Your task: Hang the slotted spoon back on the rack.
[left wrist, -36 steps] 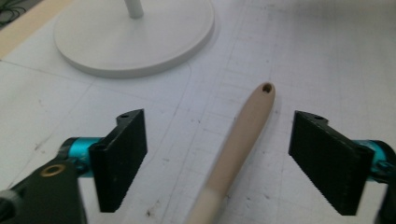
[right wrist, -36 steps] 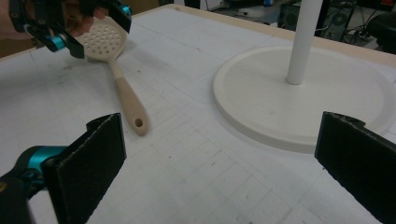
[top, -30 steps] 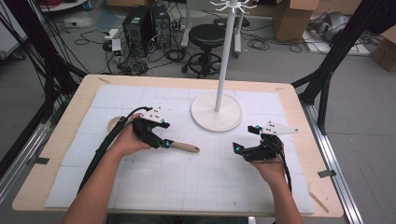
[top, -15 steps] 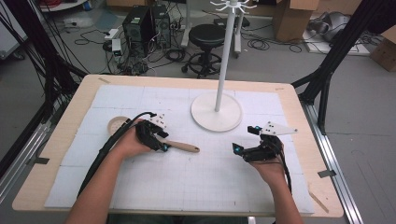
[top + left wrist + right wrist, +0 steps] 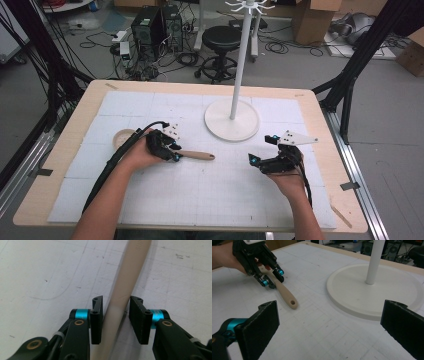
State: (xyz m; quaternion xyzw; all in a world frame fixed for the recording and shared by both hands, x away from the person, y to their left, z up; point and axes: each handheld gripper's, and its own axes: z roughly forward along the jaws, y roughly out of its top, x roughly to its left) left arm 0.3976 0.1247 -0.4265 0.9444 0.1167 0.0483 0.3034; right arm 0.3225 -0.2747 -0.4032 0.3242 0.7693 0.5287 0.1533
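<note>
The left claw [image 5: 176, 154] sits low over the bench [image 5: 65, 155], its jaws straddling the handle of a wooden spoon [image 5: 197, 156] that lies flat on the white gridded mat [image 5: 210, 195]. In the left gripper view the handle [image 5: 122, 290] runs up between the two ribbed pads [image 5: 138, 320]; the jaws have just been closing on it, and the right-hand pad looks to be against the wood while a thin gap seems to remain at the other (too fine to call a firm pinch). The spoon's bowl [image 5: 122, 137] lies behind this claw, toward the person's left, and the handle's free end, with its small hole [image 5: 292, 302], pokes out ahead of it. The right claw [image 5: 260, 161] rests well apart from the spoon, its jaws spread wide with nothing between them, pointing toward the left claw [image 5: 272, 277]. Just beyond the right claw stands the round white base of a pole stand [image 5: 232, 120], its post rising from the middle.
</note>
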